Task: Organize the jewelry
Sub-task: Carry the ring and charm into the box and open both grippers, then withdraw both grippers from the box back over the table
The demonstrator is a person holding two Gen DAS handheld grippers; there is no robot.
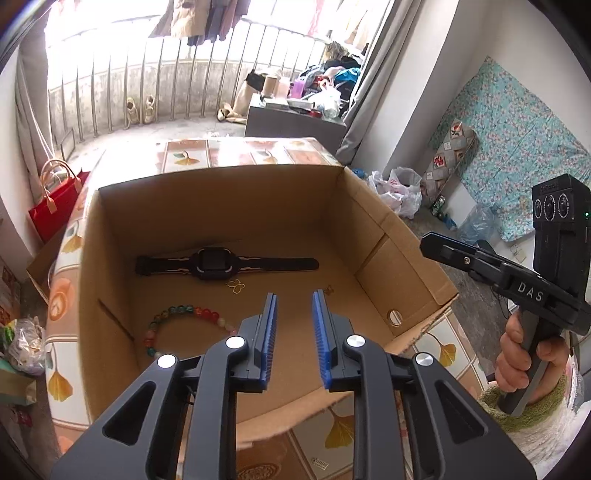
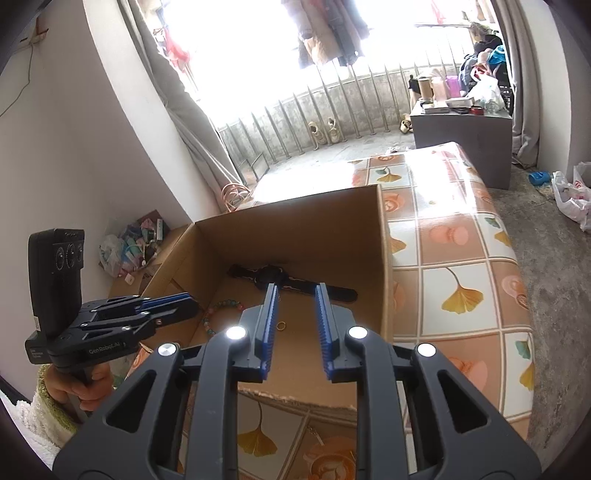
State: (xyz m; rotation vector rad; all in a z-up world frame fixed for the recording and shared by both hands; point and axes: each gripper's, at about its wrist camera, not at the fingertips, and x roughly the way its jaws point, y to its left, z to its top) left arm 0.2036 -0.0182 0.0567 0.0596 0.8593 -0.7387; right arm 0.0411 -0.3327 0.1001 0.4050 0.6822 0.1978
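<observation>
Both claws, left (image 1: 293, 295) and right (image 2: 295, 286), gape narrowly, empty, above the box (image 1: 369, 229) holding a watch (image 1: 221, 263).

The right gripper (image 1: 439, 247), seen from the left wrist camera, bears the raised letters "DAS" on its black body. The left gripper (image 2: 184, 304), seen from the right wrist camera, carries the white lettering "GenRobot.AI" on its side.

Beyond the table: a cluttered balcony room in daylight

Past your claws, clothes (image 2: 328, 33) hang over a railing (image 1: 147, 77); a red bag (image 1: 55, 206) sits left of your left claw, a grey cabinet (image 2: 461, 140) stands far right of your right claw, and a floral mattress (image 1: 509, 147) lies right.
</observation>
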